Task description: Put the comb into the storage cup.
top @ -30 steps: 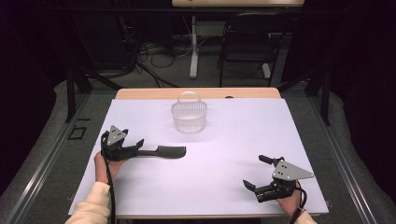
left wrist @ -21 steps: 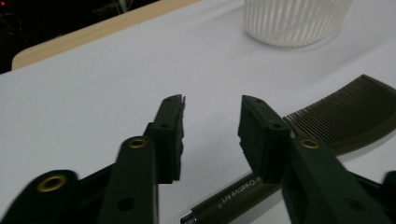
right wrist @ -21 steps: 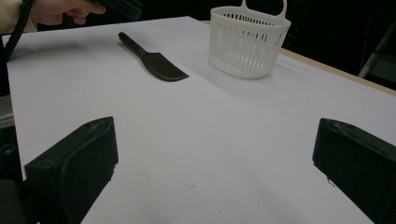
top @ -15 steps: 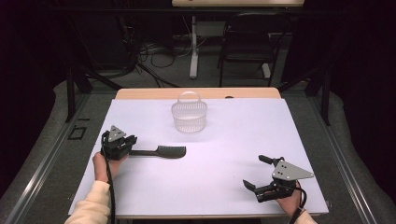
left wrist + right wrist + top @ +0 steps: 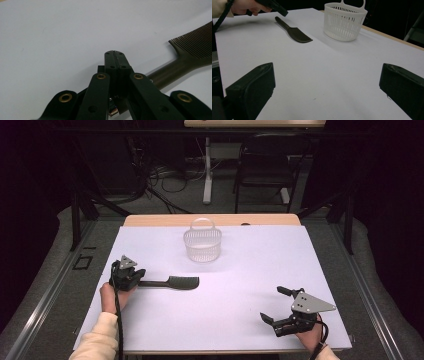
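Step in hand: we judge this to be the pick-up of the comb (image 5: 172,282), with the white basket (image 5: 202,245) as its likely home.
Comb: it lies flat on the white table (image 5: 240,330), left of the middle. Its teeth point toward the table's centre and its handle points toward the left gripper (image 5: 140,276).
Basket: it stands upright near the far edge, well apart from the comb, and we see nothing in it.
Left claw: its jaws have just been closing and now meet flush, pad against pad. In the left gripper view the handle runs out from underneath them to the right, and we see nothing between the pads. In the right gripper view the claw's tip sits just above the handle's end.
Right claw: the right gripper (image 5: 273,304) sits near the front right corner with its jaws wide apart, holding nothing, well away from comb and basket.
Our reading: the squeeze seems to have landed over the handle rather than around it.
Next move calls for: parting the left jaws and sinking them until the handle lies between the pads. After that come a clamp and a small test lift before we carry the comb to the basket.
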